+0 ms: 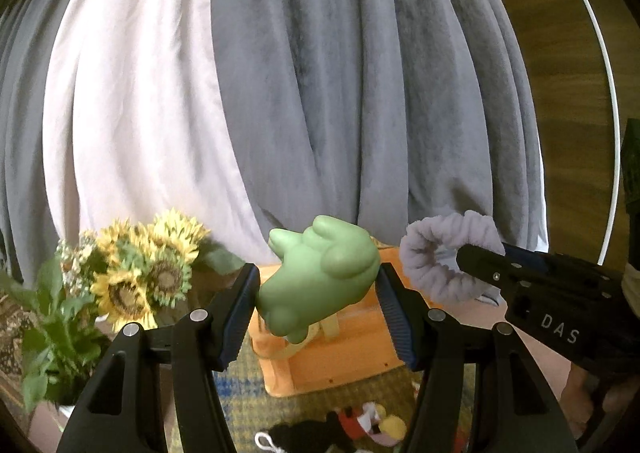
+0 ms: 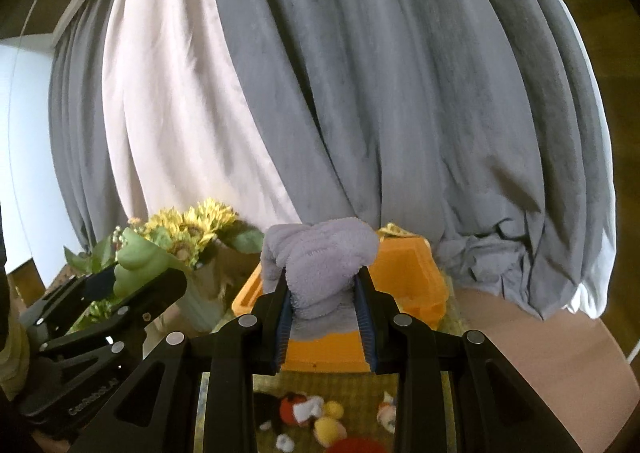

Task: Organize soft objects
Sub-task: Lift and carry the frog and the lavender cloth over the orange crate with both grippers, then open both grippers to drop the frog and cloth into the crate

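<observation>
Above the orange bin, in the left wrist view, the left gripper has its fingers partly closed on a green squishy toy, lifted clear of the bin; beside it the right gripper carries a lavender scrunchie. From the right wrist view, those fingers pinch the scrunchie over the bin too. Judging by this, both items await dropping in, and plush toys in front of the bin remain unsorted.
</observation>
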The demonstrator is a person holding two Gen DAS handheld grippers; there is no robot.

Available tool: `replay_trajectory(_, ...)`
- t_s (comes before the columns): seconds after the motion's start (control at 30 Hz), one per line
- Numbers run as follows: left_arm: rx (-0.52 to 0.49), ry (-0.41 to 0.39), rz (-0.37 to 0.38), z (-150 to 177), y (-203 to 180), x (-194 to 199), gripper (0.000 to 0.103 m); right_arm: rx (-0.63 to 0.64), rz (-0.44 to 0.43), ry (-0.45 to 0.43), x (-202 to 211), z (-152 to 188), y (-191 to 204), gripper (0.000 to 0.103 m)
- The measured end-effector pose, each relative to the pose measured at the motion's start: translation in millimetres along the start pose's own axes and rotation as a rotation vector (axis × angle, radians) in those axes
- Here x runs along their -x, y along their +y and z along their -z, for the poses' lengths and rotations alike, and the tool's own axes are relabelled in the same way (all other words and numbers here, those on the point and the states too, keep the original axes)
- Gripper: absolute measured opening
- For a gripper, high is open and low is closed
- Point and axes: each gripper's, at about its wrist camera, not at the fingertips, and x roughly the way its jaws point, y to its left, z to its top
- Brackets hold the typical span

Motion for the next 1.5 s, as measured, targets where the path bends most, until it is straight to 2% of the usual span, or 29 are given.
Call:
replay_trajectory(0.2, -0.016, -0.002, 0.007, -8, 1, -33, 0.059, 0.008, 0.011, -0.007, -25, -10, -7, 0.03)
replay_trajectory(0.4, -0.01, 0.028, -0.002, -8, 6, -73, 0.059, 0.015, 0.011, 0.026, -64, -18, -15, 0.03)
replay_trajectory(0.67, -0.027, 0.101, -0.022, 3, 8, -127, 0.059, 0.025, 0.016, 0.077, -114, -18, -26, 0.03)
replay_trajectory(1.1, -0.026, 0.269, 0.003, 31, 14, -209, 0.06, -0.008, 0.054, 0.215, -188, 1, -50, 0.03)
replay_trajectory(1.13, -0.023, 0.283, 0.009, 33, 15, -213, 0.06, -0.019, 0.056, 0.229, -193, 2, -53, 0.031)
replay_trajectory(1.23, -0.021, 0.299, 0.014, 34, 15, -222, 0.07, -0.041, 0.059, 0.26, -204, 6, -58, 0.031)
replay_trajectory(1.33, -0.025, 0.293, -0.003, 33, 15, -223, 0.079, -0.054, 0.061, 0.288, -213, 8, -63, 0.043)
replay_trajectory(1.37, -0.027, 0.292, -0.01, 33, 15, -223, 0.08, -0.061, 0.069, 0.298, -215, 8, -65, 0.052)
replay_trajectory(1.5, -0.033, 0.285, -0.038, 30, 15, -217, 0.084, -0.072, 0.12, 0.297, -211, 8, -70, 0.058)
